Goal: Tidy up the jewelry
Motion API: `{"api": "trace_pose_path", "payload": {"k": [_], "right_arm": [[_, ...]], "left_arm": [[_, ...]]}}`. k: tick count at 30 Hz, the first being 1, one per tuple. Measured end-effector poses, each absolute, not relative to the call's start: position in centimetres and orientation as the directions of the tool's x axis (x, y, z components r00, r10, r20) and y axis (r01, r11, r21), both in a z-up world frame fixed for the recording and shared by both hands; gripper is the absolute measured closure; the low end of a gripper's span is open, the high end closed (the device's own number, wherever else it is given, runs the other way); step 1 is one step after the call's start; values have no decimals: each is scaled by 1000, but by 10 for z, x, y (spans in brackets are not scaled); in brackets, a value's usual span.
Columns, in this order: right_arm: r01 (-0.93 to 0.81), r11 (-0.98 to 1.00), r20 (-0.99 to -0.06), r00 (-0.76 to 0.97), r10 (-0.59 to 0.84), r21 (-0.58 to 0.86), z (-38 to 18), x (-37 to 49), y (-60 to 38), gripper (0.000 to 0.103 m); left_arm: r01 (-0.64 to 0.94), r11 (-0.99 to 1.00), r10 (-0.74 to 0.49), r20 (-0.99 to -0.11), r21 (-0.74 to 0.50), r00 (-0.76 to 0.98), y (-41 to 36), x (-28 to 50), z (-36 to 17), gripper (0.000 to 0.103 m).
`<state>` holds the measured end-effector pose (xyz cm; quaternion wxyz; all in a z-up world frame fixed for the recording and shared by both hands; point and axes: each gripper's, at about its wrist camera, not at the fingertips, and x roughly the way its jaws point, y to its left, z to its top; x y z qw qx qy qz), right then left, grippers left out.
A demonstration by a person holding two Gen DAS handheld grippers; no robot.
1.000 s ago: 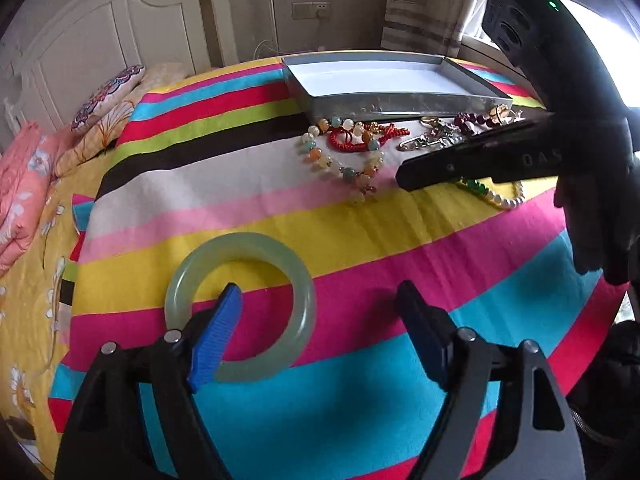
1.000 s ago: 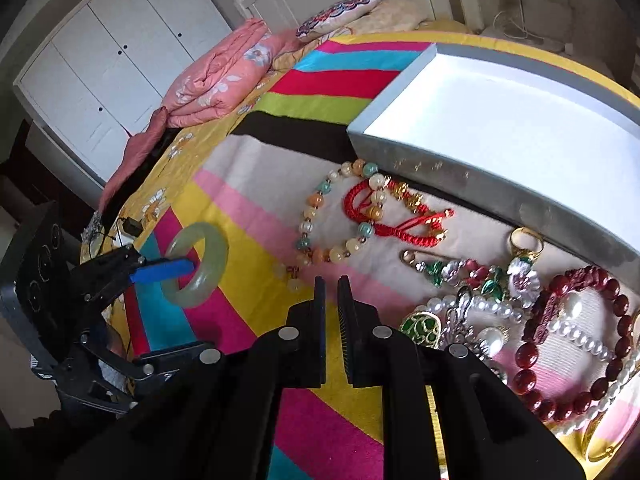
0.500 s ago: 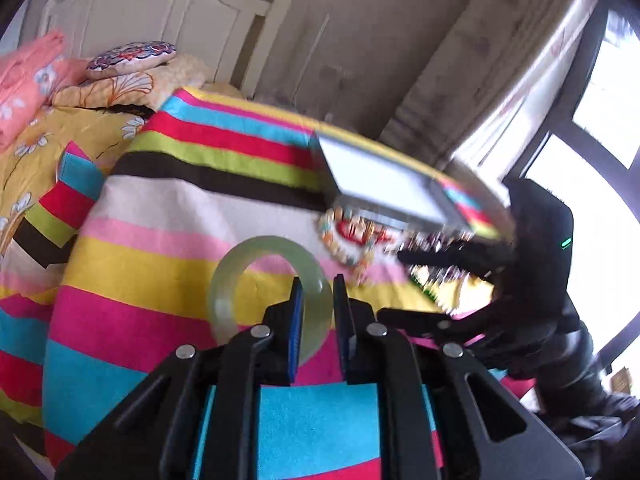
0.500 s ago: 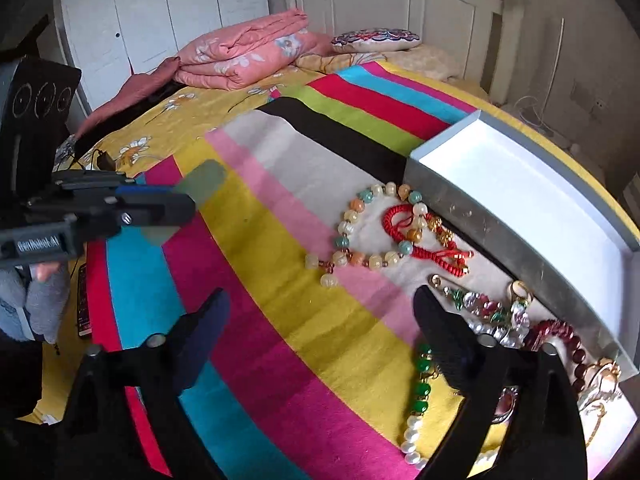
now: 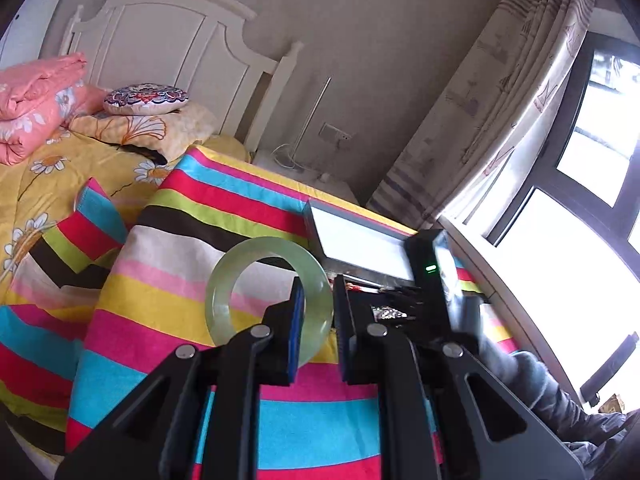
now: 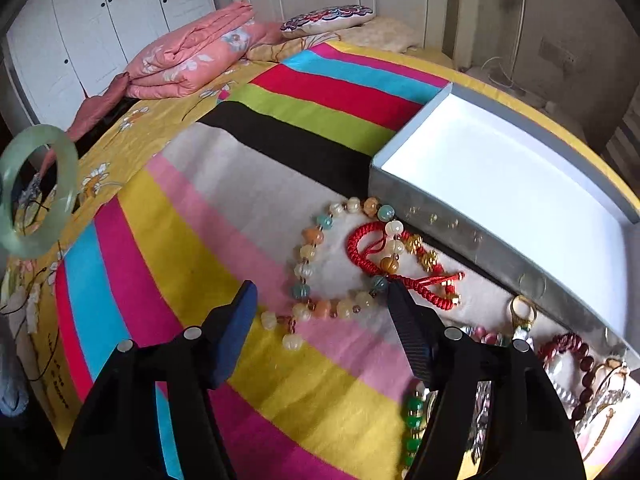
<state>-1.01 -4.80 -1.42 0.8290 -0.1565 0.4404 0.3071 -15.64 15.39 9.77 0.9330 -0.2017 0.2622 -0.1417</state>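
My left gripper (image 5: 318, 300) is shut on a pale green jade bangle (image 5: 224, 280) and holds it in the air above the striped cloth; the bangle also shows at the far left of the right wrist view (image 6: 66, 168). My right gripper (image 6: 320, 296) is open, low over the cloth, its jaws on either side of a multicoloured bead bracelet (image 6: 308, 248). A red cord bracelet (image 6: 360, 252) lies inside that bead loop. A grey tray with a white floor (image 6: 516, 172) stands behind them; it shows in the left wrist view (image 5: 360, 236) too.
More jewelry lies at the right along the tray wall: a gold ring (image 6: 522, 310), a dark red bead bracelet (image 6: 580, 364), green beads (image 6: 414, 412), pearls. The striped cloth (image 6: 248, 184) covers a round table. A bed with pink quilts (image 6: 192, 52) is behind.
My left gripper closed on the jade bangle and lifted it off the cloth. My right gripper opened and moved down toward the bead bracelet.
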Motion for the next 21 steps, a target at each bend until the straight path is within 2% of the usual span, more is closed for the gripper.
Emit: {"api": "trace_pose_path", "payload": {"k": [1, 3, 5, 7, 10, 15, 17, 18, 20, 21], "right_arm": [[-647, 761, -811, 470, 347, -49, -14, -12, -41, 61], [-668, 743, -797, 470, 380, -39, -16, -15, -36, 82], [-675, 732, -775, 507, 376, -87, -16, -24, -36, 82], [-693, 721, -749, 480, 457, -5, -10, -26, -50, 101], [-678, 719, -720, 421, 552, 156, -4, -16, -76, 101], [-661, 708, -695, 387, 606, 249, 3, -4, -96, 100], [-688, 691, -708, 374, 599, 222, 7, -5, -88, 97], [-704, 679, -717, 361, 596, 209, 7, -6, -83, 91], [-739, 651, -735, 342, 585, 174, 8, -11, -71, 50], [-757, 635, -734, 341, 588, 157, 9, -13, -65, 19]], "left_arm": [[160, 875, -374, -428, -458, 823, 153, -157, 97, 89], [162, 868, -384, -428, -469, 818, 151, -156, 96, 89], [164, 861, -395, -429, -482, 812, 149, -152, 94, 89], [171, 853, -410, -431, -492, 804, 149, -145, 91, 89], [178, 842, -431, -437, -509, 790, 145, -131, 84, 89], [180, 827, -455, -447, -532, 770, 133, -108, 75, 89], [182, 825, -458, -444, -536, 770, 130, -107, 73, 89], [183, 824, -459, -442, -536, 771, 130, -107, 74, 89], [182, 829, -453, -441, -529, 775, 130, -111, 75, 89], [181, 831, -448, -440, -526, 778, 131, -113, 77, 89]]}}
